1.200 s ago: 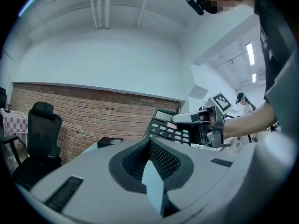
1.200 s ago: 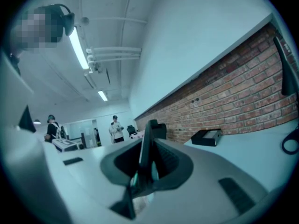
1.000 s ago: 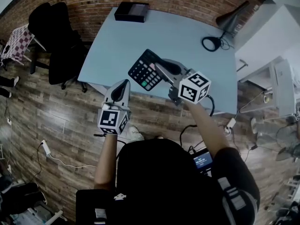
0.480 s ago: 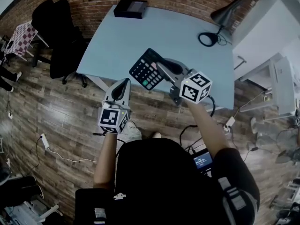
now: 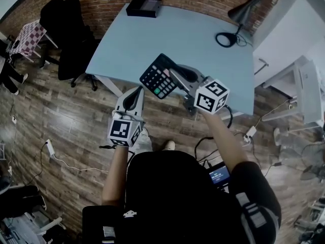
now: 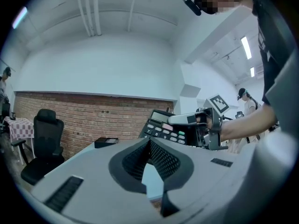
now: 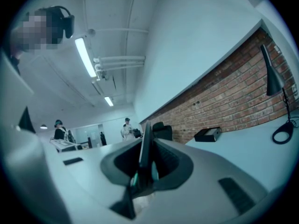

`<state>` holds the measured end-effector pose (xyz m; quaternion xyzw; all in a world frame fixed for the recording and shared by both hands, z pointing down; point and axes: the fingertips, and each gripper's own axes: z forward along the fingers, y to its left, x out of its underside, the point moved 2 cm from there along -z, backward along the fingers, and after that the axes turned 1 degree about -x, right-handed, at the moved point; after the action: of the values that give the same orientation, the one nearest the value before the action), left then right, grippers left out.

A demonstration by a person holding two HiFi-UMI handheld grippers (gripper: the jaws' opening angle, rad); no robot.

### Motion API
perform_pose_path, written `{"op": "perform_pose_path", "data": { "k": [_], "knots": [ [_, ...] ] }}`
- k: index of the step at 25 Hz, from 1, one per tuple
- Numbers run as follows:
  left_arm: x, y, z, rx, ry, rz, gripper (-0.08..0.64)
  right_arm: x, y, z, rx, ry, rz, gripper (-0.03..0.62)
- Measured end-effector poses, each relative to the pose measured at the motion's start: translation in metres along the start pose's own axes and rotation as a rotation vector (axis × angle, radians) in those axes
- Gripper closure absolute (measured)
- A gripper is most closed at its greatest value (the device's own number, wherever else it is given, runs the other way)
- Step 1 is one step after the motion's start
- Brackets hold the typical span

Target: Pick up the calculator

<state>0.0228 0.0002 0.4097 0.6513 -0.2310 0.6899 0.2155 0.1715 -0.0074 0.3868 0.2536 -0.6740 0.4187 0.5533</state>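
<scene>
- Broadly, the pale blue counter (image 5: 177, 39) is taking up most of the head view. It is carrying only a desk lamp (image 5: 238, 19) at its far right corner and a black box (image 5: 144, 7) at its far edge.
- An office chair (image 5: 68, 39) is standing on the wooden floor just beside the counter's left edge.
- Right tongs (image 5: 173, 74) are clamping the calculator (image 5: 157, 78) by its right side. In the right gripper view its thin body (image 7: 145, 157) is showing edge-on between the two pressing pads.
- Left tongs (image 5: 136, 90) are hanging just beside the counter's near edge, jaws together and nothing between them, taking no part in the grip.
- In the head view the calculator is hovering tilted above the counter's near edge. The left gripper view (image 6: 166, 127) is showing it well up in the air, keys facing that camera.
- Judging from this, the pickup itself is looking done. What is remaining seems to be only keeping the grip steady so the flat body is not slipping.
- Key figures are showing as pale specks too small to read, and no brand name is coming through. The cubes on the tongs are bearing only black-and-white square markers.
</scene>
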Motion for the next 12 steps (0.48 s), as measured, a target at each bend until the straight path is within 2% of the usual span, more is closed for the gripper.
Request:
{"op": "perform_pose_path", "data": {
  "k": [6, 12],
  "knots": [
    [0.0, -0.004, -0.014, -0.018, 0.004, -0.003, 0.551, 0.0, 0.012, 0.0, -0.021, 0.004, -0.008, 0.525],
    [0.0, 0.013, -0.025, -0.038, -0.005, -0.011, 0.551, 0.003, 0.03, 0.016, -0.042, 0.017, -0.026, 0.525]
  ]
}}
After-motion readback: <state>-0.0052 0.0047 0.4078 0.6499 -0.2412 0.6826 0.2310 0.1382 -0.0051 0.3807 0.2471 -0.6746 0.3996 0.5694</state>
